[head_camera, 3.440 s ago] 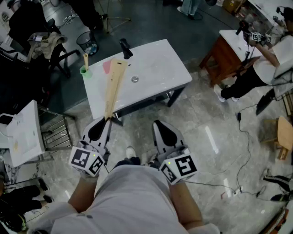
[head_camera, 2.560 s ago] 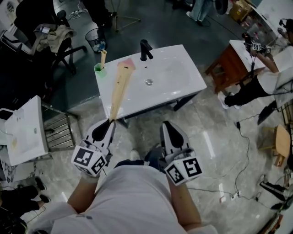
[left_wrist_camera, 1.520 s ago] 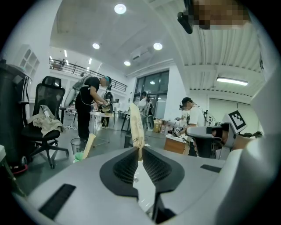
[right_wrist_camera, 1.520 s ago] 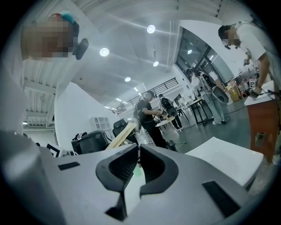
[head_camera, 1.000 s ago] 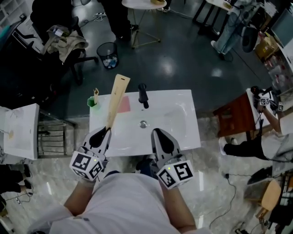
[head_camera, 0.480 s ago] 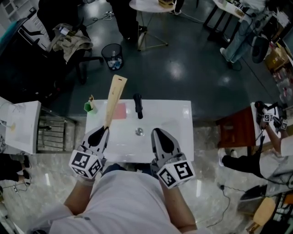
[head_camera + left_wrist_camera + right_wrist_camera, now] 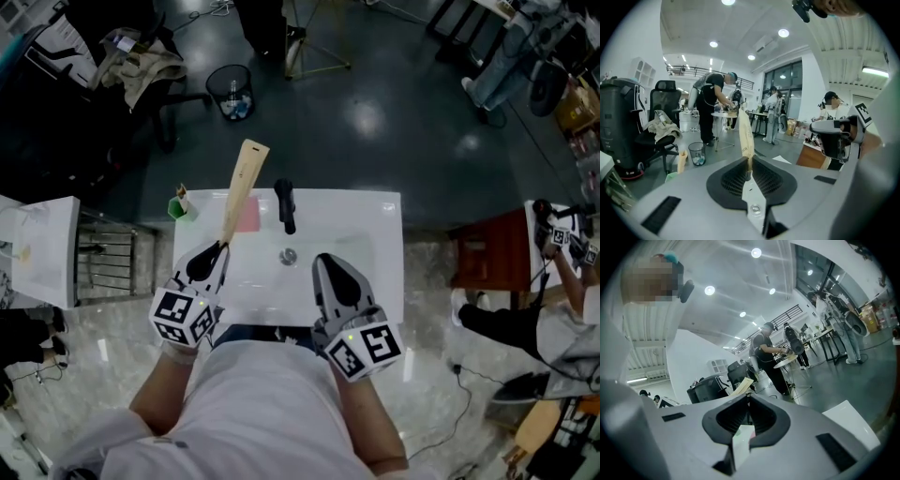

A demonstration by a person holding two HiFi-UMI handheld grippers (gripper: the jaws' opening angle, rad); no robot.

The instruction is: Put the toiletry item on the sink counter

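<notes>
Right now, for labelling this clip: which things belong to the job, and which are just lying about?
Job: long beige item, held in the left gripper; white sink counter.
Lying about: green cup, pink pad, black faucet, waste bin.

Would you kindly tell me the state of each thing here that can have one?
left tool: shut on the long beige item.
long beige item: held by one end, tilted up over the counter.
right tool: shut, empty.
green cup: upright, not empty.
sink basin: empty.
waste bin: upright, open-topped.
</notes>
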